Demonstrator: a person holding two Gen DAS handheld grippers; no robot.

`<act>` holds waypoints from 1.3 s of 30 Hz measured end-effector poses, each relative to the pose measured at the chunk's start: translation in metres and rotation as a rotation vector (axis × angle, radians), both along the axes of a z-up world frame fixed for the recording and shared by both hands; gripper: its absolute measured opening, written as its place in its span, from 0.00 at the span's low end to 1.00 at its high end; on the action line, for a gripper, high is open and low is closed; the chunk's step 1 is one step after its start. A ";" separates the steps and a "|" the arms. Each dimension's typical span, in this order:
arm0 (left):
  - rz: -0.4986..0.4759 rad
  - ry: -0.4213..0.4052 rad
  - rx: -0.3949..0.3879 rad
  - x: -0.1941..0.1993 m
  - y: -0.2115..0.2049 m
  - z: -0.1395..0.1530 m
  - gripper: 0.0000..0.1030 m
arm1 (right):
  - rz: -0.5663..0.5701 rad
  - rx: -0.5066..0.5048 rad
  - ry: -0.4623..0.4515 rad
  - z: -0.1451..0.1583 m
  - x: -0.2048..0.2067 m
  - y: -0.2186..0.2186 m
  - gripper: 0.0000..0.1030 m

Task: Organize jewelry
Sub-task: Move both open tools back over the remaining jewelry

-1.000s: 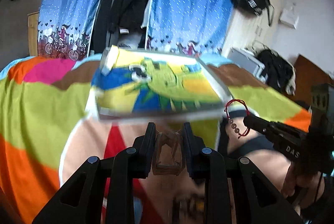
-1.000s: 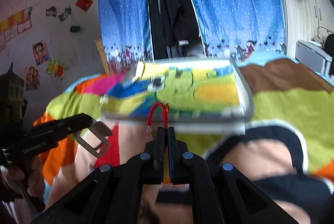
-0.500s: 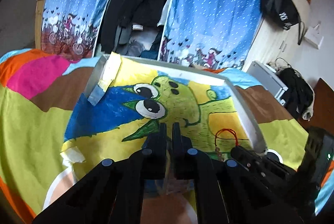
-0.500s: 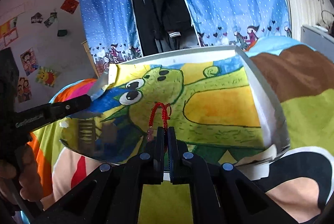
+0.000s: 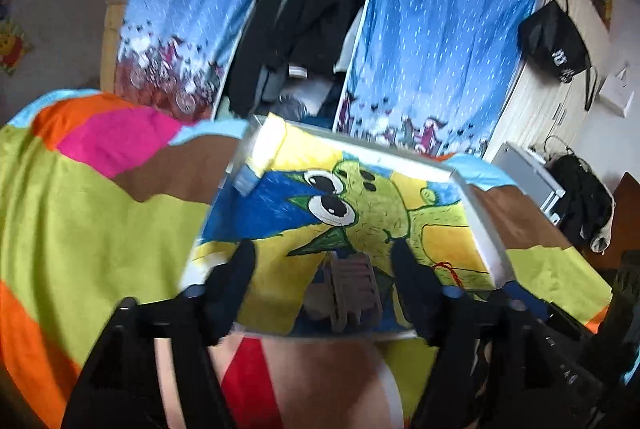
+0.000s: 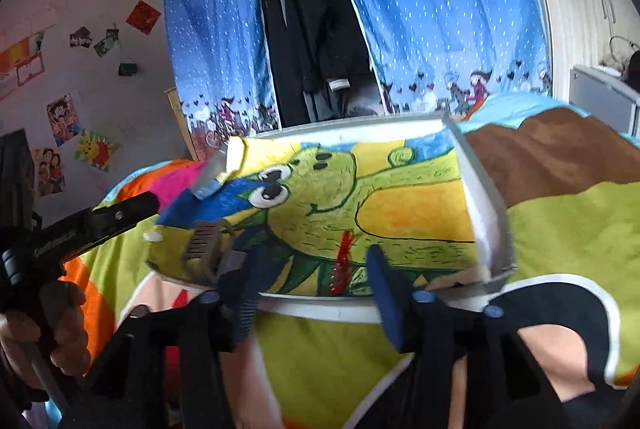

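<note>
Two hand-held grippers are poised over the near edge of a shallow white tray (image 5: 486, 229) lined with a crayon drawing of a green cartoon creature (image 5: 372, 205); the tray rests on a bedspread (image 5: 80, 213) of lime, orange, pink and brown patches. Left gripper (image 5: 324, 253): jaws spread wide and empty, with a brownish hair claw clip (image 5: 352, 289) lying on the tray floor between the two fingers and touching neither, its outline blurred. Right gripper (image 6: 308, 261): jaws likewise spread wide and empty, with a red cord bracelet (image 6: 342, 265) between them on the drawing at the tray's near edge; pale beads on the cord are only faintly discernible through the blur. In the left wrist view the same bracelet appears as a thin red loop just to the right of the right-hand finger, near the tray's right wall. In the right wrist view the clip lies at the tray's near-left corner, just beyond the tip of the left gripper, whose handle is gripped by a hand (image 6: 60, 329) at the lower left. Background: blue dotted curtains (image 6: 440, 9) parted on dark hanging clothes (image 6: 316, 29), and pictures fixed to the wall (image 6: 64, 117) at left.
</note>
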State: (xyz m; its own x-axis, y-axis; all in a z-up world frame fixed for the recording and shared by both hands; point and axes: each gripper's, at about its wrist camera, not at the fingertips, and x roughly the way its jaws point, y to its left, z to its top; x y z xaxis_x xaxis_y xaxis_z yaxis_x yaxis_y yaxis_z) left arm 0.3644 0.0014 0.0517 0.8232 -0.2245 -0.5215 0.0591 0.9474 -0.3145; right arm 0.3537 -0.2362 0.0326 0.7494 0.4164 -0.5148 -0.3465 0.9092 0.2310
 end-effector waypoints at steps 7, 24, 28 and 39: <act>-0.020 -0.096 0.063 -0.078 -0.001 0.031 0.91 | 0.007 0.022 -0.124 0.046 -0.078 -0.005 0.99; -0.111 -0.086 0.170 -0.240 0.031 0.013 0.91 | -0.011 -0.090 -0.188 0.029 -0.237 0.010 1.00; -0.136 0.013 0.174 -0.250 0.032 -0.016 0.91 | 0.019 -0.147 -0.115 -0.002 -0.249 0.016 1.00; -0.226 0.208 0.238 -0.247 0.019 -0.085 0.91 | 0.071 -0.174 0.110 -0.079 -0.253 0.019 1.00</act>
State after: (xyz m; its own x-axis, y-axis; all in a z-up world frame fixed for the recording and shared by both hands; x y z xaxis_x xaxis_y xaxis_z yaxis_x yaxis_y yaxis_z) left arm 0.1171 0.0201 -0.0336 0.6381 -0.2404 -0.7314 0.2327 0.9658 -0.1145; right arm 0.1005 -0.2171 -0.0467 0.6567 0.3636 -0.6607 -0.3924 0.9129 0.1124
